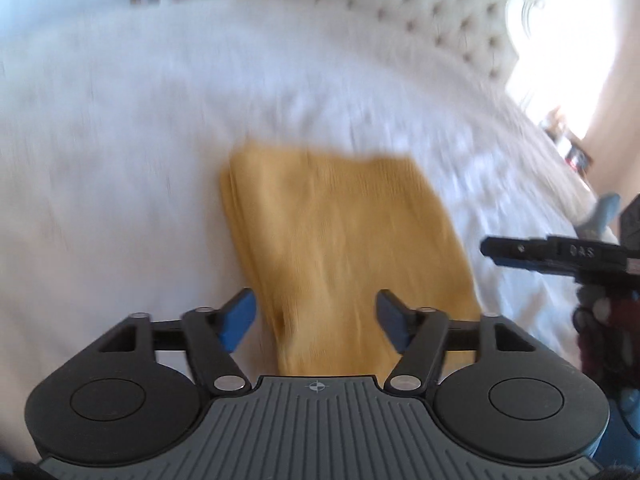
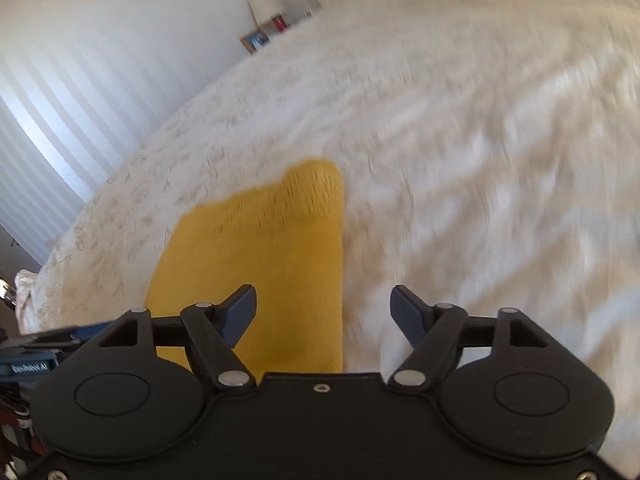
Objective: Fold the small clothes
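Observation:
A folded yellow knit garment (image 1: pixel 344 248) lies flat on the white bed cover (image 1: pixel 120 140). My left gripper (image 1: pixel 316 316) is open and empty, held just above the garment's near end. The right gripper (image 1: pixel 496 250) shows from the side at the right edge of the left wrist view. In the right wrist view the same yellow garment (image 2: pixel 264 248) lies on the bed cover (image 2: pixel 480 160). My right gripper (image 2: pixel 323 312) is open and empty above the garment's right edge. Both views are blurred by motion.
A tufted headboard (image 1: pixel 432 12) stands at the far end of the bed. A bright window (image 1: pixel 568 52) is at the right. A striped wall (image 2: pixel 80 60) and a shelf with small items (image 2: pixel 264 32) lie beyond the bed. A grey-blue cloth item (image 1: pixel 600 212) lies near the bed's right edge.

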